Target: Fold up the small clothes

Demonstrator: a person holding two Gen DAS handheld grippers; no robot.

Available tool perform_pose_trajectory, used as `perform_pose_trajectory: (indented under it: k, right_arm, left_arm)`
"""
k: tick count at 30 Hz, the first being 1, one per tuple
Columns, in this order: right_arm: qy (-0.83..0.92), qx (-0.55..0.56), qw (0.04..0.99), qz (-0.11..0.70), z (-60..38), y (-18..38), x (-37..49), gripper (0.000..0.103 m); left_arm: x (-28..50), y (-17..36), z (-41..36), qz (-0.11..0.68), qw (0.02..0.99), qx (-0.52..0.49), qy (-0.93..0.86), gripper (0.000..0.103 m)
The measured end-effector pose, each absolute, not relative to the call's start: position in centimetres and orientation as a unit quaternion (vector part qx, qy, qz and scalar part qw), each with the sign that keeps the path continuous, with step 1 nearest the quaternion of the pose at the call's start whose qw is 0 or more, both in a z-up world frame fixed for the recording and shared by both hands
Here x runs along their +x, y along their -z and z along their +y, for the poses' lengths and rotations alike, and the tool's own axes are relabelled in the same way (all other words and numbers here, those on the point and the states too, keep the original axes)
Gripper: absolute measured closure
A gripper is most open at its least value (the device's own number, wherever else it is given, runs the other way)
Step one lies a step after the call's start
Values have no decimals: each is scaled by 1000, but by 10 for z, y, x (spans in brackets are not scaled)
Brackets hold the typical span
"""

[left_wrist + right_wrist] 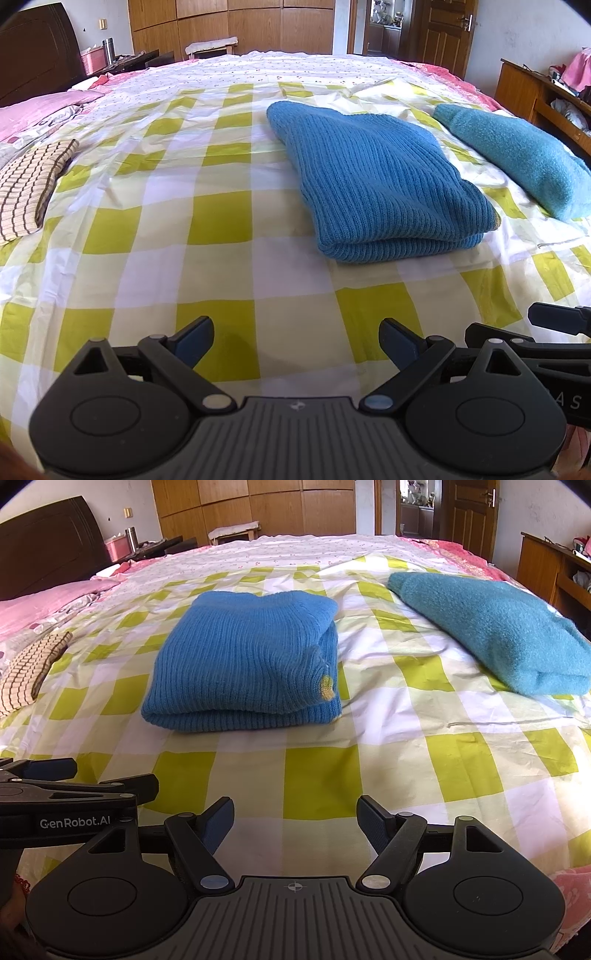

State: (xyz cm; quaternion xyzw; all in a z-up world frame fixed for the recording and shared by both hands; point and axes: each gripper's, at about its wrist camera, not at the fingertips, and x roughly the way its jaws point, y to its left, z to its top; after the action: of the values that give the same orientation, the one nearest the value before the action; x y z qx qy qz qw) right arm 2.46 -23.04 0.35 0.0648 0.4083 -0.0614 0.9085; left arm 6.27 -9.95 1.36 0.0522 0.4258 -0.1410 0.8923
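A folded blue ribbed knit sweater [373, 177] [247, 657] lies on the yellow-and-white checked bedsheet [221, 221] [406, 738]. A folded teal fuzzy sweater [517, 155] [491, 627] rests to its right. A brown-striped beige garment [29, 184] [29, 668] lies at the left edge. My left gripper [297, 332] hovers open over bare sheet, short of the blue sweater. My right gripper [295, 812] is open too, nothing between its fingers, just in front of the blue sweater. Each gripper shows at the edge of the other's view.
Pink pillows [33, 110] and a dark headboard [37, 48] are at the left. A wooden wardrobe [229, 26] and a door [443, 33] stand behind the bed. A wooden shelf unit [535, 92] stands at the right.
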Motion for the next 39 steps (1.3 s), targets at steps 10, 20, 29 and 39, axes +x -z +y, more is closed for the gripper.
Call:
perform_pose_trajectory:
  k: [10,20,29,39]
  right_arm:
    - [60,63,909,408,-228,-3,25,28]
    - [60,63,909,409,-228,-3,25,28]
    - [60,63,909,408,-228,-3,25,28]
    - [68,68,910,404,-231,-4,24,28]
  left_arm:
    - [63,-15,-97,424,894,49,139,3]
    - [62,-15,-97,424,894,48,139,3]
    - [62,-16,-96,424,894,47,138,3]
    - [64,-16,-93,424,894,43,136,3]
